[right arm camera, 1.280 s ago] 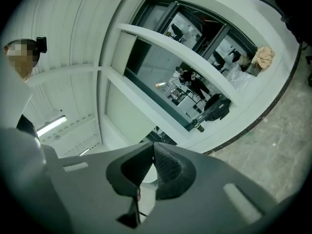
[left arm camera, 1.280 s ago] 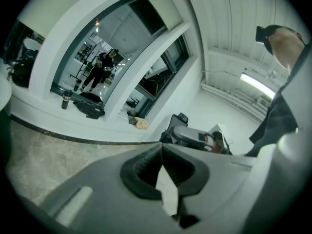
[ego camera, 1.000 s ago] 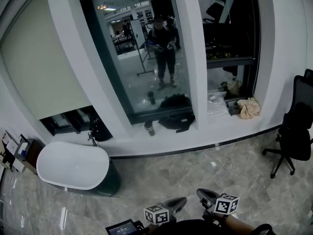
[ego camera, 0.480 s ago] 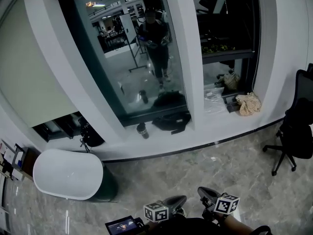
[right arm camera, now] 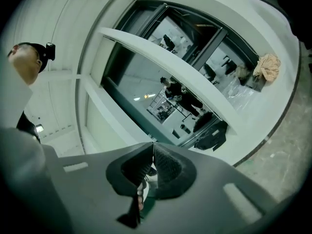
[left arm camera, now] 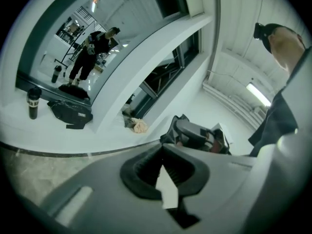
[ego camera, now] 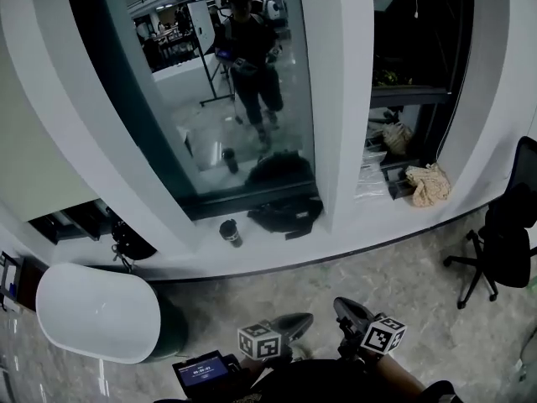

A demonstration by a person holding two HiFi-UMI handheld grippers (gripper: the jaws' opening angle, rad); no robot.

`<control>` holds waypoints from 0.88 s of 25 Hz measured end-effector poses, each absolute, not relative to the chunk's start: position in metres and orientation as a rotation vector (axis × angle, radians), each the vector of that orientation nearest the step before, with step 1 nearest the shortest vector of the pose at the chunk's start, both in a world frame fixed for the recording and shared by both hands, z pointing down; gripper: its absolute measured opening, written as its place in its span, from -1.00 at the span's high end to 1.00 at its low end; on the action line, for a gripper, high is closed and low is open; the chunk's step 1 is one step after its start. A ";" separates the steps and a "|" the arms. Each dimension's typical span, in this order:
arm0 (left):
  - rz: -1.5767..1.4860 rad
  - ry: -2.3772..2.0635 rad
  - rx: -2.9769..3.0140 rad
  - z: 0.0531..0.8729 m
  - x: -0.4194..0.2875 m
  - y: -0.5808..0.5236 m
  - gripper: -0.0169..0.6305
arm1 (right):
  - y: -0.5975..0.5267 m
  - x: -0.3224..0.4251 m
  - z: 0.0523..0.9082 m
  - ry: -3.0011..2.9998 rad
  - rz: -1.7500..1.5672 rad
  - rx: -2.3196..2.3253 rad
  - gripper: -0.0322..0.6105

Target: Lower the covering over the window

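Blind [ego camera: 29, 154]: far left of the head view, a plain pale beige sheet, flat and unmarked. Its long axis runs up and down the left window bay, leaning with the lens. It hangs low. The bottom edge stops short of the sill and leaves a dark strip [ego camera: 71, 221]. The top and left side are cut off by the frame, so the roller is out of sight.

Window [ego camera: 218, 82]: middle bay between white pillars, tall dark glass. It mirrors the person holding both grippers, with a lit room behind. The top is cut off.

Right bay: dark, and the contents are hard to make out.

Floor: grey marbled. A white oval tub [ego camera: 92, 313] sits at the lower left, below the blind. A black chair [ego camera: 503, 242] stands at the right edge, partly cropped.

Sill: a black bag [ego camera: 285, 212] lies at the foot of the middle pane, with a dark cup [ego camera: 228, 232] just beside it. A beige cloth [ego camera: 428, 183] is bunched in the right bay. A dark item under the blind's gap is too dim to name.

Left gripper [ego camera: 295, 321]: low centre, well apart from the blind. Its own view shows the jaws together with nothing between them. A small lit screen [ego camera: 201, 368] sits beside it, its text unreadable.

Right gripper [ego camera: 347, 309]: next to the left one. Its jaws are closed and empty.
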State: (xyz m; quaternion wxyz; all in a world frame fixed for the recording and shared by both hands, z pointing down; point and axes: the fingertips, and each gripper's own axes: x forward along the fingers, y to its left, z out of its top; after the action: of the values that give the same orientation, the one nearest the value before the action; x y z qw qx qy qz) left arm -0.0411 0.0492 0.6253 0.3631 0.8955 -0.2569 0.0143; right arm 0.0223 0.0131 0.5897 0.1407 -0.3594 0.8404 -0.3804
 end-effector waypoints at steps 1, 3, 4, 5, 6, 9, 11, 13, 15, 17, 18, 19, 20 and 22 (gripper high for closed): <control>0.026 -0.664 2.286 0.626 -0.046 0.037 0.94 | 0.002 0.020 0.586 2.415 -1.098 -1.041 0.87; -0.009 -0.648 2.256 0.625 -0.050 0.018 0.94 | -0.017 0.021 0.584 2.409 -1.099 -1.045 0.79; -0.029 -0.634 2.248 0.624 -0.050 0.009 0.94 | -0.026 0.024 0.586 2.406 -1.104 -1.048 0.78; -0.050 -0.623 2.242 0.624 -0.049 -0.002 0.94 | -0.036 0.027 0.589 2.400 -1.112 -1.053 0.78; -0.070 -0.617 2.239 0.625 -0.048 -0.013 0.94 | -0.048 0.032 0.593 2.391 -1.124 -1.058 0.78; -0.108 -0.646 2.253 0.621 -0.043 -0.062 0.94 | -0.089 0.041 0.602 2.395 -1.160 -1.028 0.78; -0.131 -0.698 2.269 0.612 -0.038 -0.100 0.94 | -0.122 0.046 0.601 2.427 -1.180 -0.969 0.79; -0.171 -0.749 2.285 0.600 -0.029 -0.133 0.94 | -0.154 0.056 0.596 2.475 -1.185 -0.914 0.79; -0.205 -0.793 2.320 0.587 -0.023 -0.163 0.94 | -0.184 0.063 0.589 2.531 -1.156 -0.854 0.82; -0.225 -0.863 2.356 0.574 -0.023 -0.195 0.94 | -0.210 0.067 0.583 2.574 -1.128 -0.774 0.83; -0.237 -0.901 2.371 0.567 -0.023 -0.211 0.94 | -0.220 0.070 0.581 2.589 -1.124 -0.741 0.84; -0.252 -0.934 2.383 0.559 -0.024 -0.225 0.94 | -0.229 0.074 0.579 2.600 -1.127 -0.723 0.85; -0.266 -0.959 2.394 0.552 -0.024 -0.238 0.92 | -0.236 0.078 0.578 2.605 -1.136 -0.716 0.85; -0.269 -0.991 2.415 0.541 -0.025 -0.259 0.82 | -0.246 0.086 0.578 2.598 -1.154 -0.713 0.86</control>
State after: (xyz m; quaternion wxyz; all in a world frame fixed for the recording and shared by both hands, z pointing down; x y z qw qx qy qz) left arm -0.0251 -0.2586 0.5413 0.2555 0.8897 -0.3652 -0.0992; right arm 0.0865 -0.2460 0.5779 0.1051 -0.2418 0.8815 -0.3916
